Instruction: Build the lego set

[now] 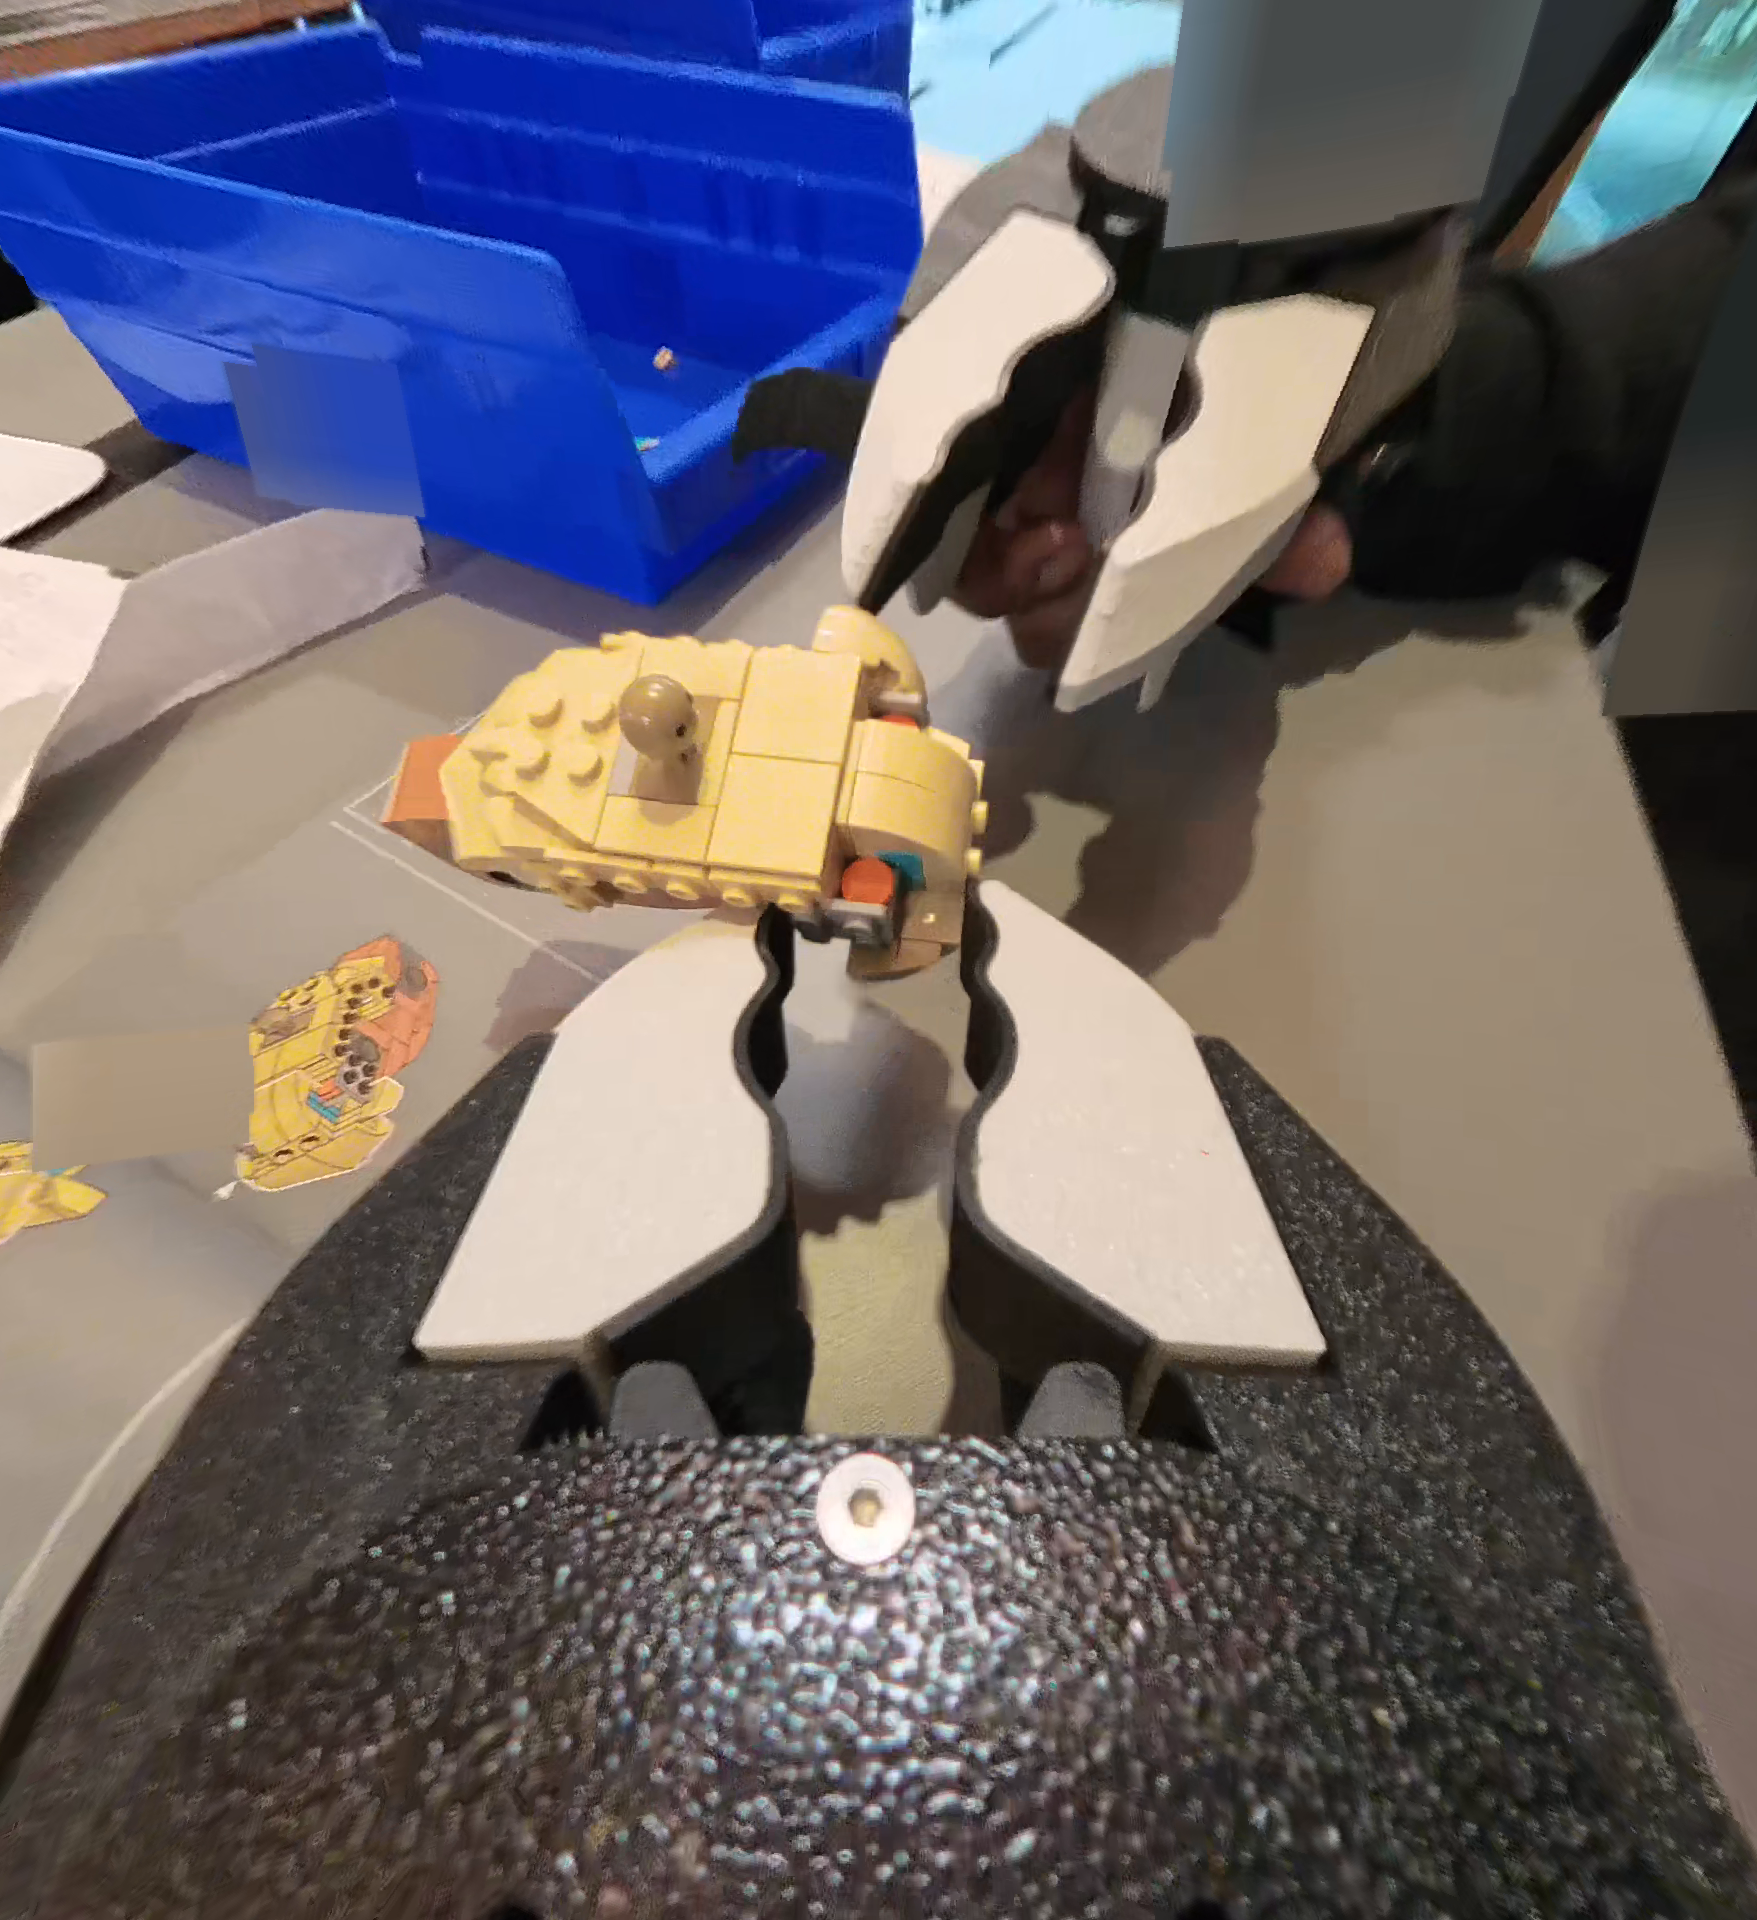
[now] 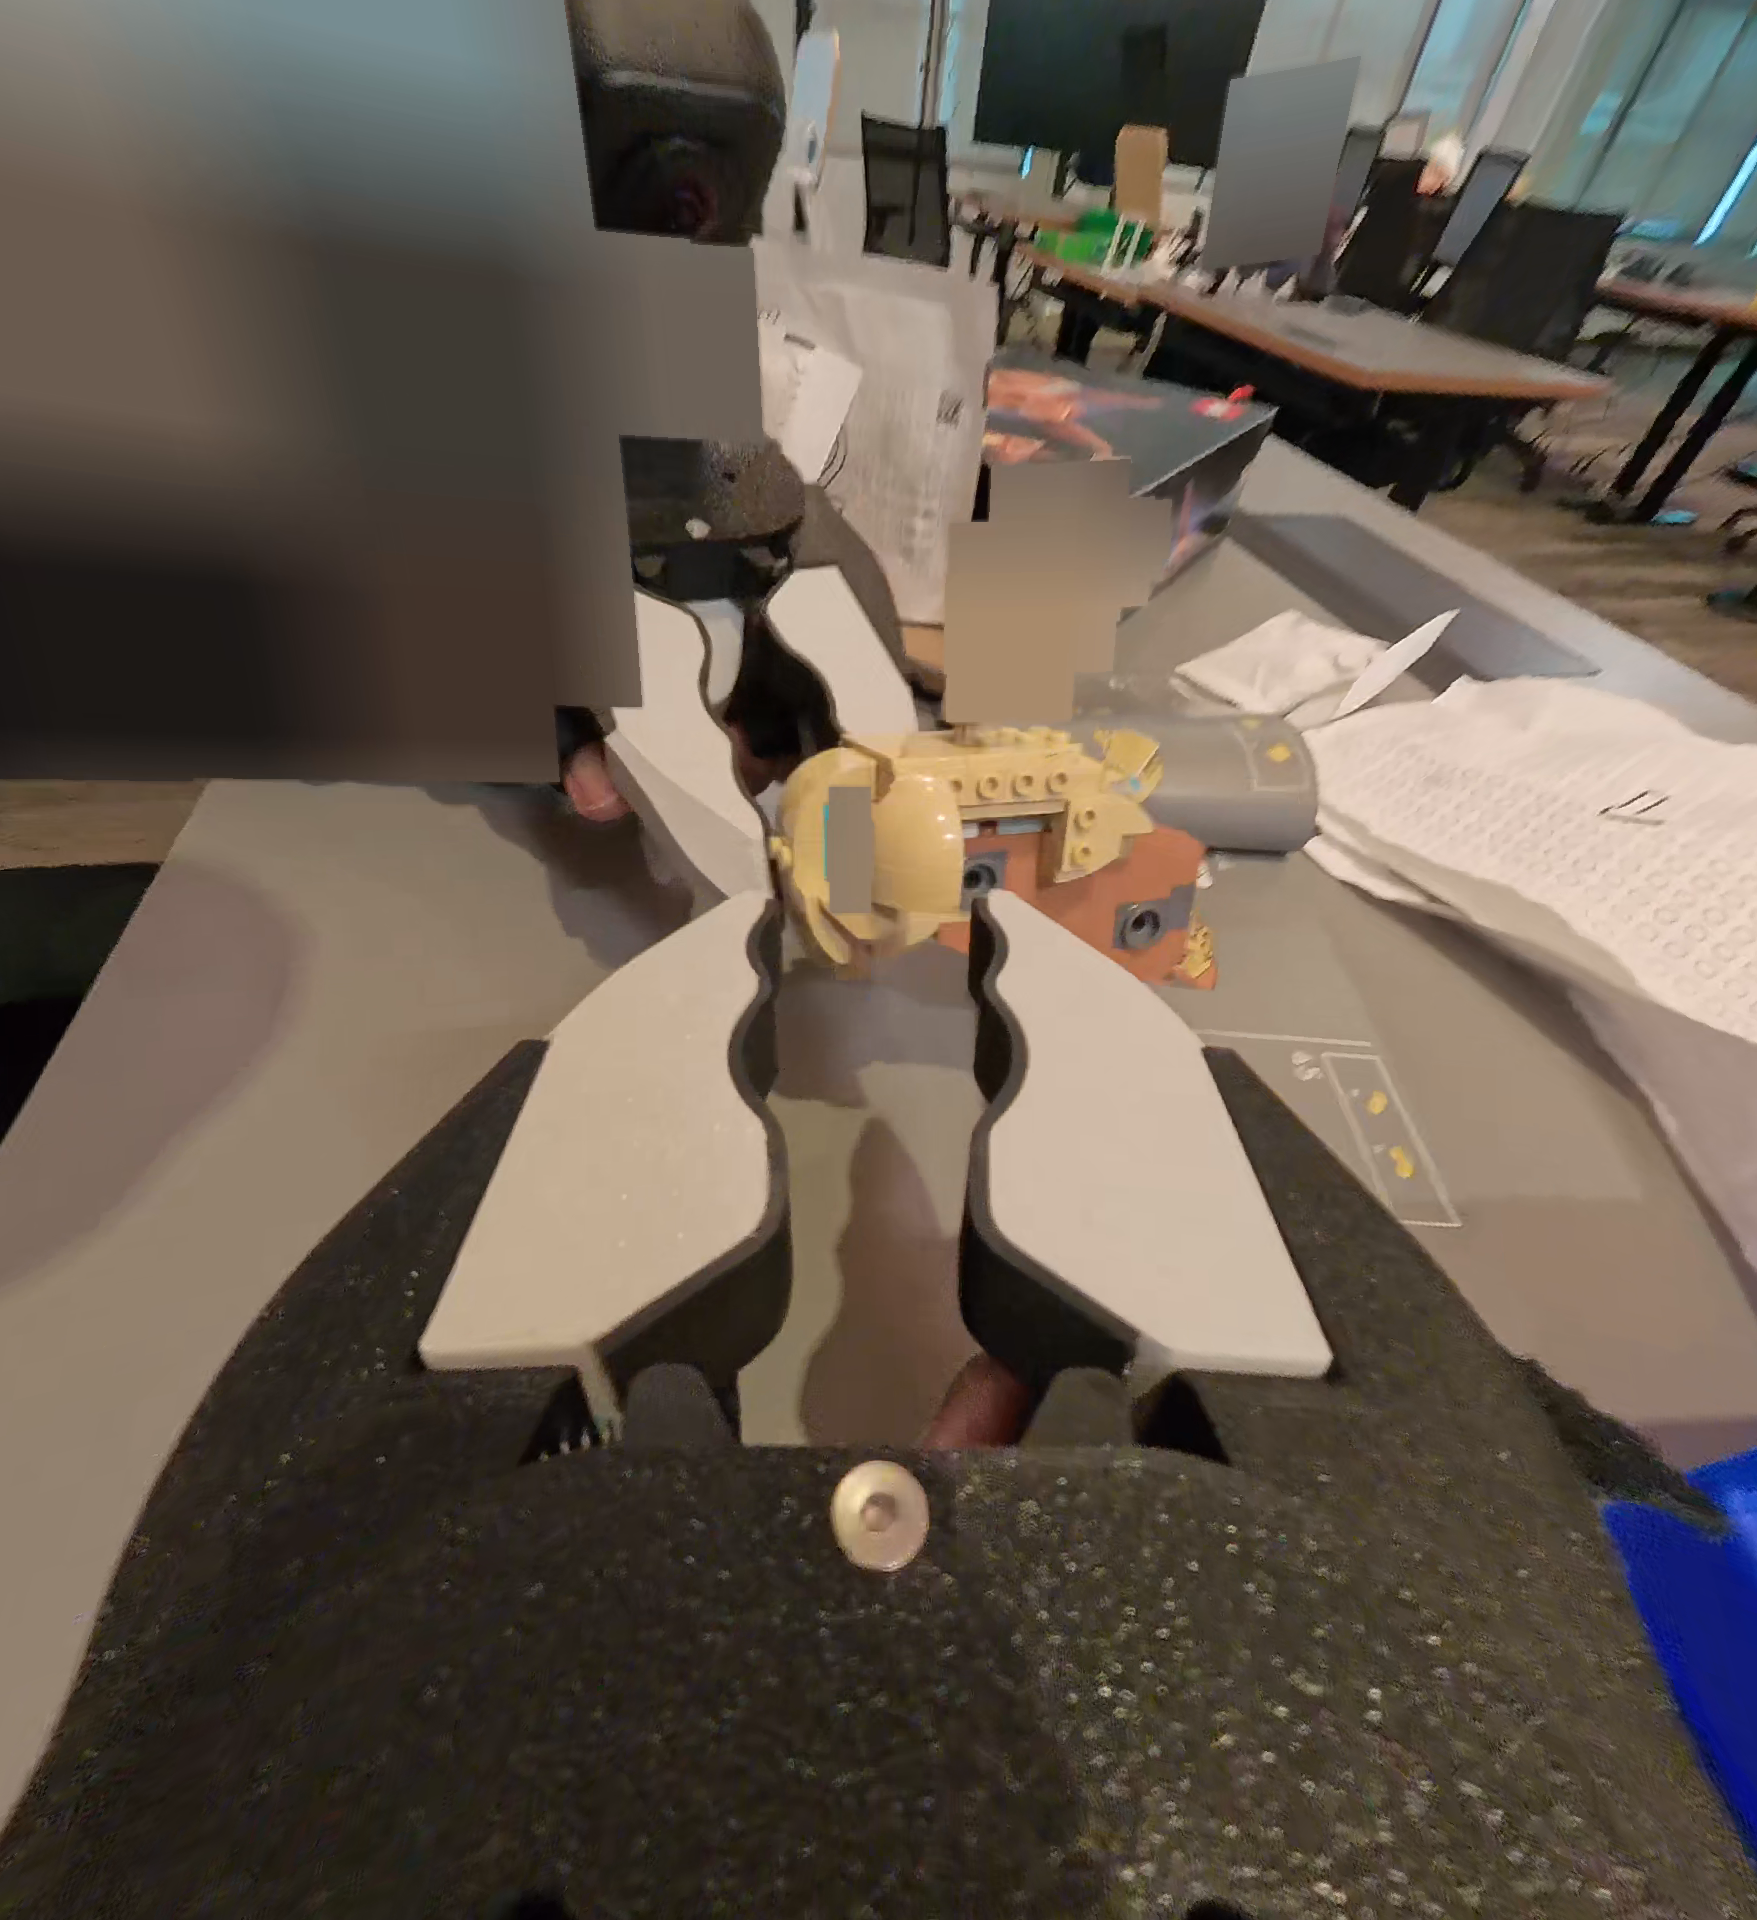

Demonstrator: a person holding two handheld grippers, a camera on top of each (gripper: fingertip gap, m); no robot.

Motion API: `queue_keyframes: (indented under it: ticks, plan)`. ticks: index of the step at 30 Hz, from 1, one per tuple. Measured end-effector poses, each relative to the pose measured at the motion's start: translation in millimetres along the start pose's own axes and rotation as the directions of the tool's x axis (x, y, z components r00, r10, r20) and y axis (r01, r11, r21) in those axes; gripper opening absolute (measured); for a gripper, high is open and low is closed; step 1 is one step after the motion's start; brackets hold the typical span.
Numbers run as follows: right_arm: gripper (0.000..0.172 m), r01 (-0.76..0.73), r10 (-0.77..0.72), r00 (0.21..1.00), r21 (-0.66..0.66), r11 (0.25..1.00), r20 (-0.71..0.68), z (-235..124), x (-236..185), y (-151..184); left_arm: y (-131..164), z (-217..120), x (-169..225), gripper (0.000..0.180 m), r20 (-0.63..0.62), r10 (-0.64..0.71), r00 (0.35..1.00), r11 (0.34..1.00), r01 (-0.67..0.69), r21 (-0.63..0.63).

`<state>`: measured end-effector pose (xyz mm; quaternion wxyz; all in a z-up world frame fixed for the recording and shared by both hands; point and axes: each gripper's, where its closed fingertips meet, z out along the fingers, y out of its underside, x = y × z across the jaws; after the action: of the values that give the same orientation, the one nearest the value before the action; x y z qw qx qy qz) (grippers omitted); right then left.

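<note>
**Tan brick model held at frame centre, second gripper open beside it**

The left gripper (image 1: 879,920) pinches the model's (image 1: 708,769) lower rear, holding it above the table (image 1: 1321,935). The right gripper (image 2: 876,920) stands wide, holding nothing, with its tips just beside the domed end. A blue bin (image 1: 500,312) sits upper left.

left gripper (image 1: 874,925) fingers clamped on tan brick model (image 1: 708,779), right gripper (image 1: 988,623) open just beyond, blue bin (image 1: 500,312) behind
</note>
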<state>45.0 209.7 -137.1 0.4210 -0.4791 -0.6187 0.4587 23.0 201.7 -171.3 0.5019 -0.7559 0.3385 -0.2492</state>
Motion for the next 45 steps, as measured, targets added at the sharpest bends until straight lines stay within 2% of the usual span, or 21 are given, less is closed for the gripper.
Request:
queue_keyframes:
  ticks: [6,9,15,30,37,45]
  plan:
    - [0.030,0.149,-0.135,0.985,0.130,0.980,-0.111,-10,7,-23,-18,-7,12,0.030,-0.183,-0.181,0.966,0.973,0.203,0.109]
    - [0.029,0.243,-0.222,0.964,0.144,0.959,-0.148,-15,8,-26,-26,-10,14,0.030,-0.253,-0.255,0.933,0.942,0.299,0.151]
    - [0.034,0.292,-0.260,0.947,0.167,0.942,-0.191,-15,11,-28,-36,-10,11,0.030,-0.334,-0.381,0.862,0.867,0.459,0.196]
    - [0.054,0.395,-0.364,0.909,0.144,0.907,-0.202,-3,-4,-25,-40,0,20,0.030,-0.394,-0.458,0.797,0.818,0.551,0.163]
    - [0.063,0.491,-0.461,0.854,0.084,0.867,-0.241,1,-4,-20,-37,3,26,0.030,-0.407,-0.459,0.790,0.827,0.547,0.129]
    - [0.062,0.567,-0.534,0.788,0.023,0.823,-0.306,6,-3,-16,-37,5,29,0.030,-0.418,-0.477,0.773,0.817,0.565,0.114]
